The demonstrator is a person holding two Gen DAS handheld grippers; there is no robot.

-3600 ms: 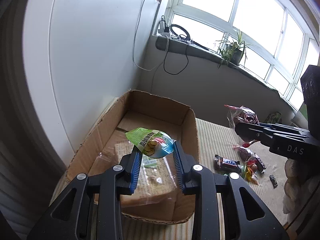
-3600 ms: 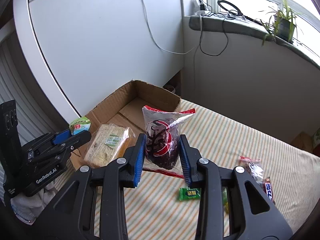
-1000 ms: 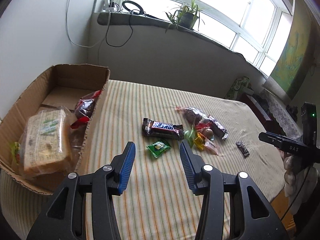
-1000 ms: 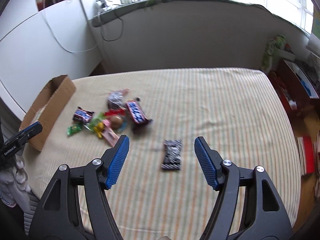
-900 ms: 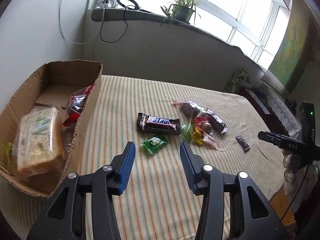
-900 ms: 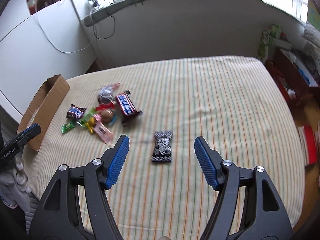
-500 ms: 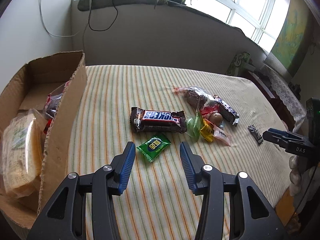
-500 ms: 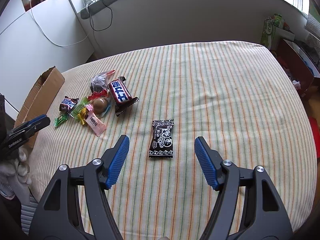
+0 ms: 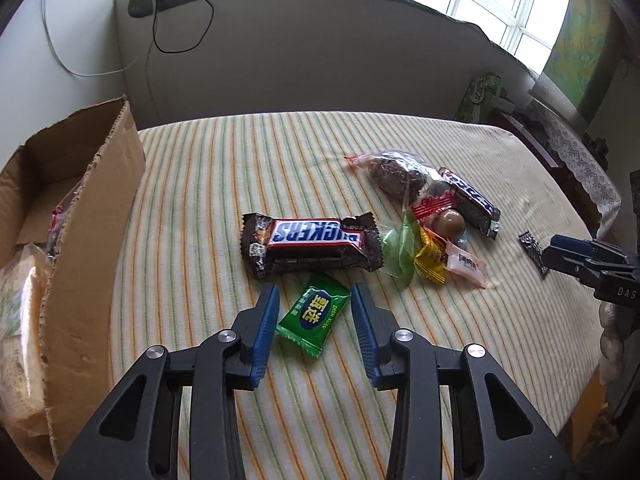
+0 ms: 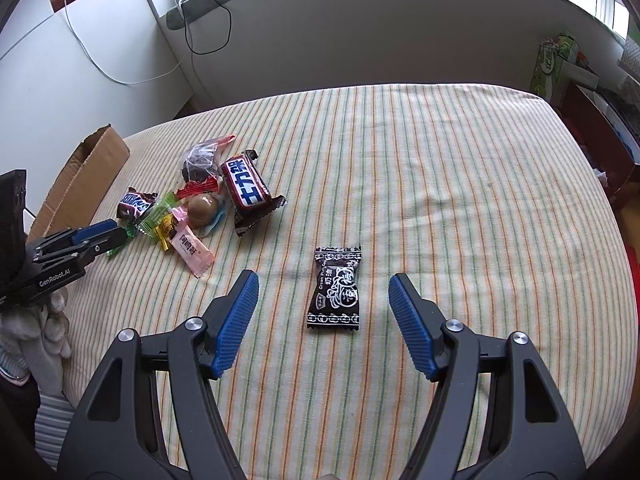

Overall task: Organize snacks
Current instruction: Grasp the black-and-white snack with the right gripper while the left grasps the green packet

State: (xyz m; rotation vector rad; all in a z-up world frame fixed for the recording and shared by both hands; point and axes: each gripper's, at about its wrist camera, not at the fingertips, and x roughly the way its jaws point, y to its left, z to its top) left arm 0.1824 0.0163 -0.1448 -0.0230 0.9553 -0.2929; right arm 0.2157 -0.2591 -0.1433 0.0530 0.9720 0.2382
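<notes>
A small green candy packet (image 9: 314, 314) lies on the striped cloth between the blue pads of my left gripper (image 9: 315, 294). Its jaws are closing, and a thin gap still shows on each side of the packet. Just beyond it lies a Snickers bar (image 9: 310, 245). In the right wrist view a black cream candy (image 10: 335, 287) lies flat between the wide-open fingers of my right gripper (image 10: 324, 282), well clear of both pads. The cardboard box (image 9: 84, 248) stands at the left with a bread pack (image 9: 20, 320) inside.
A heap of sweets lies right of the Snickers: a clear bag of dark pieces (image 9: 394, 174), a second chocolate bar (image 9: 470, 202), a round brown ball (image 9: 450, 222), yellow and pink candies. The table's edge (image 9: 576, 380) falls away at the right. A wall runs behind.
My left gripper has come down and forward over the green packet and its jaws have narrowed round it. The right gripper has sunk toward the black candy, still wide open.
</notes>
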